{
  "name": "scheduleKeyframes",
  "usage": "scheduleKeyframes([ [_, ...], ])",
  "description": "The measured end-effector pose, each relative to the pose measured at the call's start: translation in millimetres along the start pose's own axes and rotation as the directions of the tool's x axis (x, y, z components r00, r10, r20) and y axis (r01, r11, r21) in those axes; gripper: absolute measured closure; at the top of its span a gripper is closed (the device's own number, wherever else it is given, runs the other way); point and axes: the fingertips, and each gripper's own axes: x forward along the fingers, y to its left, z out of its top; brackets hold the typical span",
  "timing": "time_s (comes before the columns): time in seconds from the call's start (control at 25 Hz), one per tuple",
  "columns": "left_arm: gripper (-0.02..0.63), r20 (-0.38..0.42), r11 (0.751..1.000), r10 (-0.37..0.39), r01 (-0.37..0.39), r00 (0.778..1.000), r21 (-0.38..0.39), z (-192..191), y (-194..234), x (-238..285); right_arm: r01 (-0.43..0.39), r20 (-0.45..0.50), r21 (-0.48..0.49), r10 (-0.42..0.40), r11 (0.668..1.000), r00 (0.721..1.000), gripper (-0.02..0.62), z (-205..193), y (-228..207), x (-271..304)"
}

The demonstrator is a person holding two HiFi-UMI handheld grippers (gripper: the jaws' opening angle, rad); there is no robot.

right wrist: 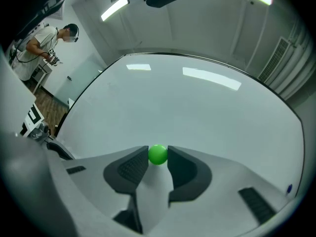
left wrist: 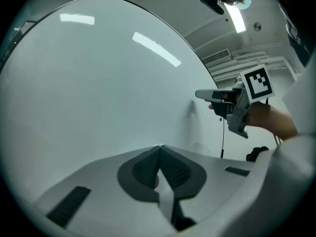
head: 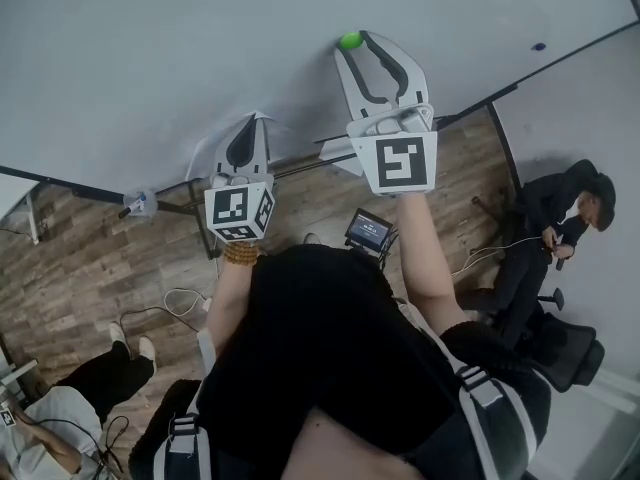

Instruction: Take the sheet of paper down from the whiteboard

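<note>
green magnet (right wrist: 158,154) clamped in my right gripper (right wrist: 158,158), against the whiteboard (right wrist: 207,112). next, i judge, a straight pull off. the sheet of paper's edges don't show around the magnet, white on white. left gripper (left wrist: 160,151), jaws together and empty, sits left of the magnet. bare board all round.

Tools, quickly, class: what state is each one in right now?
Left tool: closed, nothing seen held.
Right tool: closed on a green ball.

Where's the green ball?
The green ball is against the whiteboard, between the right gripper's jaw tips, above-right of the left gripper in head view.
</note>
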Motion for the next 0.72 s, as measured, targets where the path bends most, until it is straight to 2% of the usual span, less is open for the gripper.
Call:
scheduleKeyframes([
  [0.16,0.601,-0.009,1.0,0.01,-0.01,1.0,0.012,-1.1,2.5,-0.8,0.007,-0.006,0.017,-0.006,1.0,1.0,0.476,-4.9,1.9,-5.6],
  [0.44,0.601,-0.015,0.996,0.035,-0.034,0.999,0.078,6.5,0.7,-15.3,0.005,-0.022,0.057,-0.004,0.998,1.0,0.476,-12.3,12.7,-23.0],
  [0.72,0.601,0.002,0.994,0.031,-0.031,1.0,0.108,20.7,-4.5,-28.0,0.004,-0.003,0.136,-0.003,0.991,1.0,0.476,-9.1,33.7,-37.4],
])
